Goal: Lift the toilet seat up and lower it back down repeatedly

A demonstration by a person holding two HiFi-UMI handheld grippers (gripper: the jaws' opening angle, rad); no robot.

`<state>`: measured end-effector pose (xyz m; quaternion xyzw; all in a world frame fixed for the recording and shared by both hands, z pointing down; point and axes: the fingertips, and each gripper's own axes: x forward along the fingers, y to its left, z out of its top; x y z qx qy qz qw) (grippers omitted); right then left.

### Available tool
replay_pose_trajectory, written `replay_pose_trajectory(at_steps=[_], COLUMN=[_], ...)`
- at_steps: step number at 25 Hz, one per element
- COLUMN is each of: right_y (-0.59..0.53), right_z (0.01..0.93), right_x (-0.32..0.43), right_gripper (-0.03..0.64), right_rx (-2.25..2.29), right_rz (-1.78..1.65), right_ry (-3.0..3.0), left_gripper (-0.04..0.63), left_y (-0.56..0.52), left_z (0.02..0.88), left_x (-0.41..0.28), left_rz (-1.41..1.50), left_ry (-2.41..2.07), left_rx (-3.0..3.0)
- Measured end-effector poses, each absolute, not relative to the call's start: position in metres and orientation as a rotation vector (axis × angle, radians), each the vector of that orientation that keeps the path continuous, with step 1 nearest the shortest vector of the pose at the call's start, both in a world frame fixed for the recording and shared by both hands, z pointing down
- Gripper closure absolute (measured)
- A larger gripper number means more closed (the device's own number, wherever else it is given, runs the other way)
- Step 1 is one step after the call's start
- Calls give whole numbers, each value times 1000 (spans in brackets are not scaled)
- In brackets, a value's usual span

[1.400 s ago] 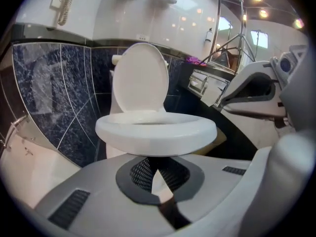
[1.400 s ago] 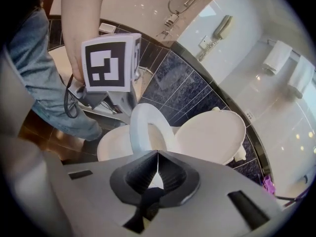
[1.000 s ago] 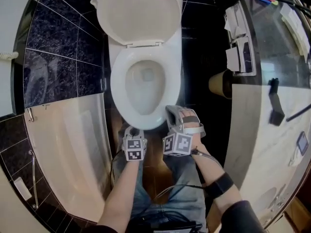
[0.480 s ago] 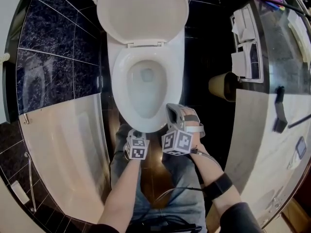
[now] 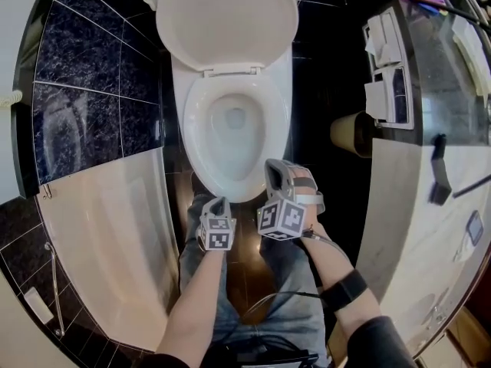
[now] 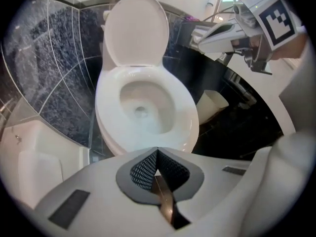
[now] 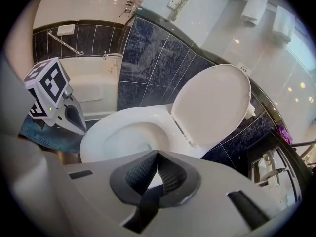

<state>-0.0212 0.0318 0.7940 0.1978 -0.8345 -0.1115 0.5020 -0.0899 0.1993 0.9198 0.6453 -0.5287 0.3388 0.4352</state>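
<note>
1. Head view: the toilet [image 5: 195,140] stands between a bathtub [image 5: 107,228] on the left and a counter [image 5: 430,228] on the right. Its lid [image 5: 226,18] is raised upright at the back, while the seat ring appears to lie flat on the bowl. The left gripper [image 5: 218,202] is just in front of the bowl's front edge. The right gripper [image 5: 274,167] is beside it, at the bowl's front right. A brown bin [image 5: 349,133] sits on the dark floor to the right of the toilet.
2. Left gripper view: the jaws are together with nothing between them and point at the bowl's front. The right gripper shows at the upper right.
3. Right gripper view: the jaws are pressed together and empty. The open bowl and raised lid lie beyond them, and the left gripper is at the left.
</note>
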Motion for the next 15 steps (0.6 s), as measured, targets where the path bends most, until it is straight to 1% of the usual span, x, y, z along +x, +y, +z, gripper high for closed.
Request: replay_pose_trajectory(at_steps=[6, 15], right_y=[26, 8], right_z=[728, 556], right_x=[-18, -5], right_gripper=[595, 597], right_rx=[555, 770], right_rz=[-232, -73], right_ry=[-2034, -2177], left_gripper=[595, 595], left_y=[158, 106], left_z=[826, 597], left_x=[-109, -137], left_rz=[814, 689], left_ry=[-1411, -1634], left_rx=[1721, 1901])
